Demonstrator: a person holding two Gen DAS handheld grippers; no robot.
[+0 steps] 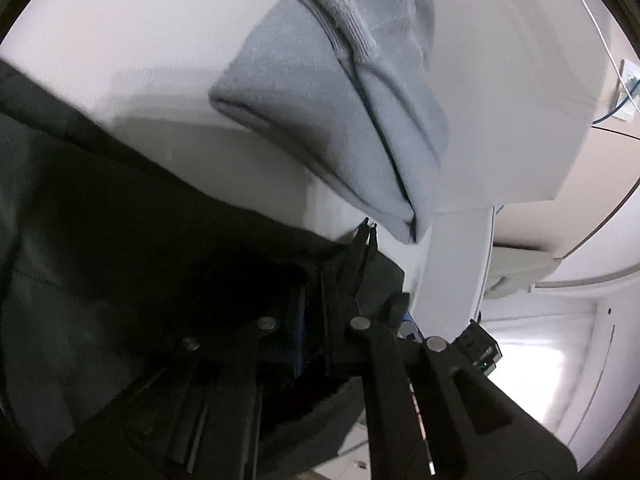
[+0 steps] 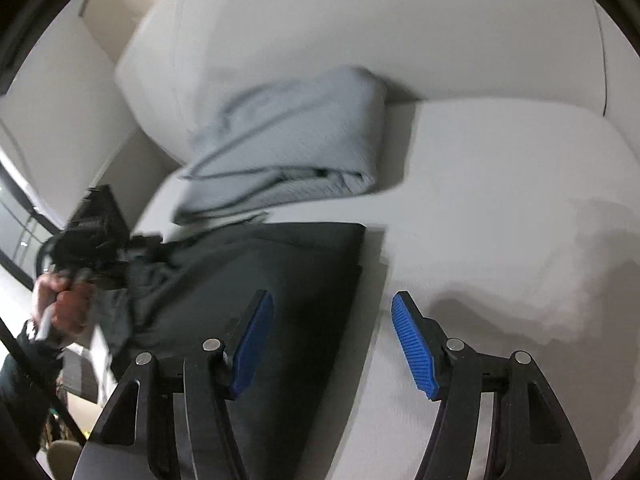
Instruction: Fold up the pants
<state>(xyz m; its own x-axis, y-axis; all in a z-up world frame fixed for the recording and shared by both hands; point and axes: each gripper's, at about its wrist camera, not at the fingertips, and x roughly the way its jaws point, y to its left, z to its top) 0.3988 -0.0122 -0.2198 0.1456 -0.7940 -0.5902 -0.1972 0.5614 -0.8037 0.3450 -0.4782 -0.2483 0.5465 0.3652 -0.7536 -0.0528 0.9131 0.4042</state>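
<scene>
Dark pants [image 2: 280, 280] lie folded on a white cushioned seat [image 2: 500, 200], with their straight edge on the right. My right gripper [image 2: 333, 296] hangs open over that edge; its blue pads [image 2: 412, 344] hold nothing. In the right wrist view a hand [image 2: 64, 304] holds my left gripper [image 2: 148, 242] at the pants' left end, where the dark cloth bunches up around it. In the left wrist view the left gripper [image 1: 369, 229] is shut, and dark cloth [image 1: 120, 240] drapes over its fingers. Just beyond lies a folded light grey garment [image 1: 320, 120] [image 2: 288, 144].
The seat's white back cushion [image 2: 360, 20] rises behind the grey garment. The seat's edge [image 1: 460, 264] drops to the floor at the right of the left wrist view. A wall socket with a blue cable [image 1: 628, 88] is beyond it.
</scene>
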